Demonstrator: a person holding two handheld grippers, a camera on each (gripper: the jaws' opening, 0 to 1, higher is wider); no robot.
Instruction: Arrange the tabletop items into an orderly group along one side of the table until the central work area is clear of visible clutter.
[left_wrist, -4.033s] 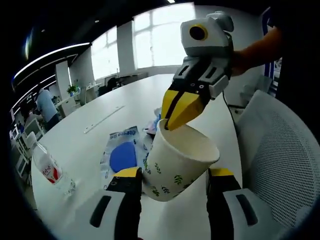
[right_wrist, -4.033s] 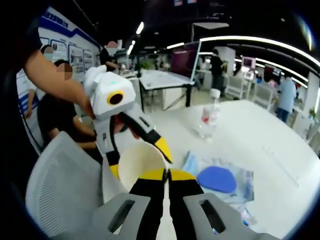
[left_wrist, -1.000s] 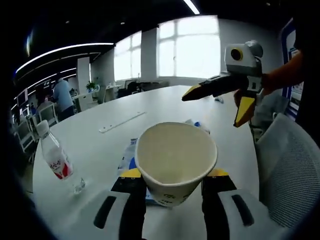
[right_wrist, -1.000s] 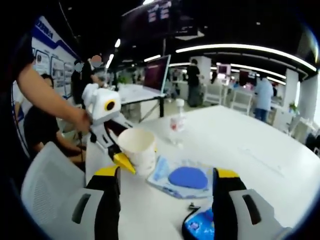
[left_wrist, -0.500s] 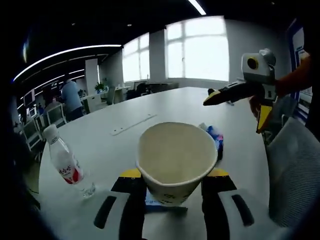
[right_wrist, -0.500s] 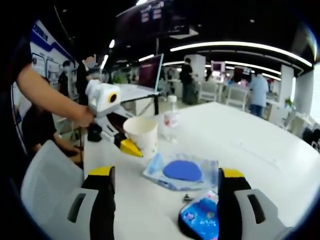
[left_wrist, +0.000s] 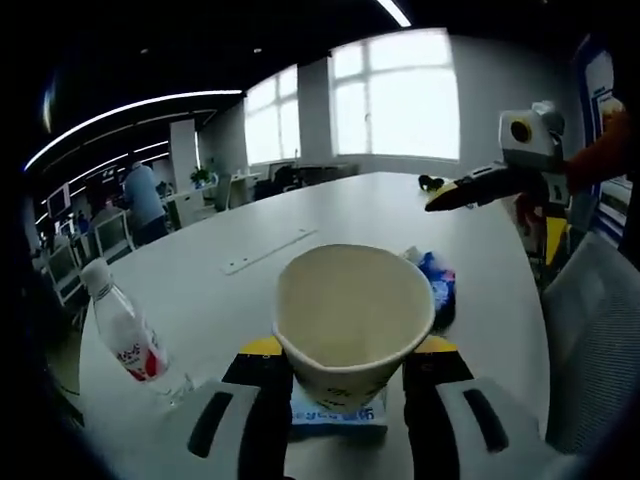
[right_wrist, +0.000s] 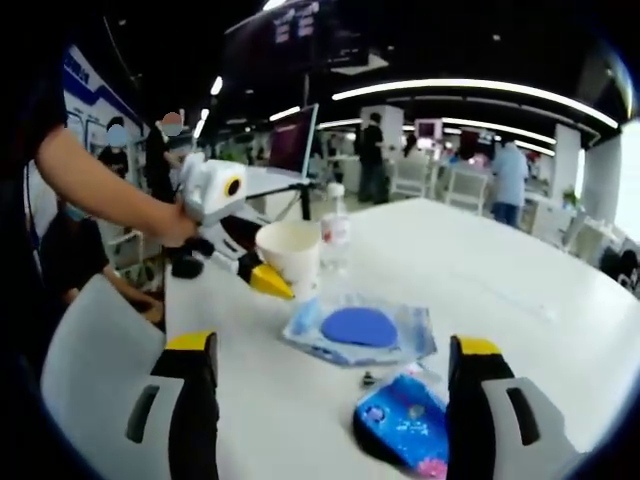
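- In the left gripper view, the left gripper (left_wrist: 342, 352) is clamped on a white paper cup with small green leaf prints (left_wrist: 351, 320); its yellow-tipped fingers (left_wrist: 262, 349) press the cup's lower wall from both sides, and the open mouth tilts toward the camera.
- Under the cup, between the jaws, a corner of a clear plastic packet with blue print (left_wrist: 340, 410) lies on the round white table (left_wrist: 250, 290).
- A clear plastic water bottle with a red label (left_wrist: 125, 340) stands on the table to the left of the cup, apart from it.
- A small blue patterned pouch (left_wrist: 438, 285) lies just beyond the cup's right rim.
- In the right gripper view, the right gripper (right_wrist: 335, 365) has its jaws spread wide with nothing between them; the blue pouch and the flat packet lie on the table ahead, in the gap, touched by neither finger.
- There the cup stands upright at the near table edge beside the bottle.
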